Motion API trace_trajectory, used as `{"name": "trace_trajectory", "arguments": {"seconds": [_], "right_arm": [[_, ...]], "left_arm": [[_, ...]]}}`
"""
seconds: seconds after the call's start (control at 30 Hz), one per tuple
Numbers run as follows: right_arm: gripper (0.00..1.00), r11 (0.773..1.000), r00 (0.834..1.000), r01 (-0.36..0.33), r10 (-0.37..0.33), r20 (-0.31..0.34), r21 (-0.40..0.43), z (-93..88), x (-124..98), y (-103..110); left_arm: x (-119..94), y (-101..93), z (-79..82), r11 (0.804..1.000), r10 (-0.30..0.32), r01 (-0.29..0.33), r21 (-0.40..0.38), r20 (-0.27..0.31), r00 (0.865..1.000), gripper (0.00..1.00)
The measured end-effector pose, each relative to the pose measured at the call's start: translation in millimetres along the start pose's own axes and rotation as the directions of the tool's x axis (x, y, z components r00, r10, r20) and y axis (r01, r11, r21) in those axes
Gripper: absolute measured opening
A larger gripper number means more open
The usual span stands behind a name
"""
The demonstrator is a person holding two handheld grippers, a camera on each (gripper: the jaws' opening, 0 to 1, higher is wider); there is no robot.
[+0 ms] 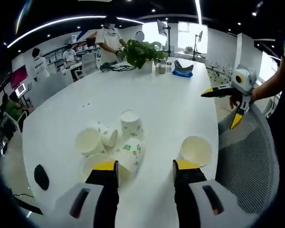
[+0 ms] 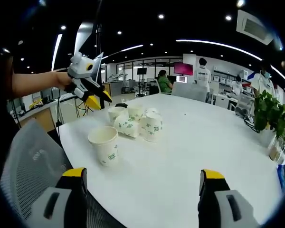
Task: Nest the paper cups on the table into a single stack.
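While both grippers hang above the table, nothing sits between either pair of jaws.

Left gripper (image 1: 145,172): jaws spread wide and empty, rising from 6 o'clock of the left gripper view; its left tip overlaps a tipped cup, contact unclear.

Right gripper (image 2: 143,179): jaws very wide apart and empty, over bare table at 6 o'clock of the right gripper view.

Lone cup (image 1: 196,150): upright, mouth open, at about 4 o'clock, apart from the others and near the table's edge.

Cup cluster (image 1: 113,142): several white paper cups with green print just left of centre, some lying on their sides, one standing inverted at the far side, bunched close together.

Table (image 1: 147,95): large, white, rounded.

Mesh chair (image 1: 249,161): grey, at 4 o'clock beside the table.

Dark oval object (image 1: 41,176): on the table at 8 o'clock.

Potted plant (image 1: 141,52): green, at the far end at 12 o'clock.

Room: open office with ceiling strip lights; people (image 1: 109,38) stand and sit beyond the table.
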State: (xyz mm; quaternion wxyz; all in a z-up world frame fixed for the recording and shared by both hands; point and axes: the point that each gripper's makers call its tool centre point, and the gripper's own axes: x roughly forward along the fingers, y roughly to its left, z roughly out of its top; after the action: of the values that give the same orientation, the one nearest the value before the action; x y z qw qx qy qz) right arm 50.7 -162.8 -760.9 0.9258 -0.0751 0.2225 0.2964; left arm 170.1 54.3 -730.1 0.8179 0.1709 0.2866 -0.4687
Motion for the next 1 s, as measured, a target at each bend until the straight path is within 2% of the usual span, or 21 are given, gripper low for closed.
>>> {"name": "trace_trajectory", "arguments": {"seconds": [0.17, 0.33, 0.5, 0.77, 1.0], "right_arm": [[1.0, 1.0, 1.0, 0.002, -0.002, -0.003, -0.003, -1.0, 0, -1], [1.0, 1.0, 1.0, -0.002, 0.002, -0.008, -0.005, -1.4, 1, 1], [0.99, 1.0, 1.0, -0.002, 0.002, -0.014, -0.007, -2.5, 1, 1], [0.99, 1.0, 1.0, -0.006, 0.006, -0.022, -0.01, -4.4, 1, 1], [0.98, 1.0, 1.0, -0.005, 0.005, -0.03, -0.012, -6.0, 2, 0]], "left_arm": [[2, 12.6, -8.9, 1.0, 0.019, -0.019, 0.024, -0.025, 0.999, 0.35], [6, 23.0, -12.2, 0.999, 0.04, -0.039, 0.035, -0.025, 0.999, 0.28], [12, 32.6, -17.7, 0.998, 0.044, -0.042, 0.04, -0.039, 0.998, 0.24], [21, 41.1, -22.8, 0.998, 0.051, -0.049, 0.042, -0.064, 0.997, 0.18], [29, 43.5, -27.6, 0.998, 0.036, -0.03, 0.058, -0.097, 0.995, 0.13]]}}
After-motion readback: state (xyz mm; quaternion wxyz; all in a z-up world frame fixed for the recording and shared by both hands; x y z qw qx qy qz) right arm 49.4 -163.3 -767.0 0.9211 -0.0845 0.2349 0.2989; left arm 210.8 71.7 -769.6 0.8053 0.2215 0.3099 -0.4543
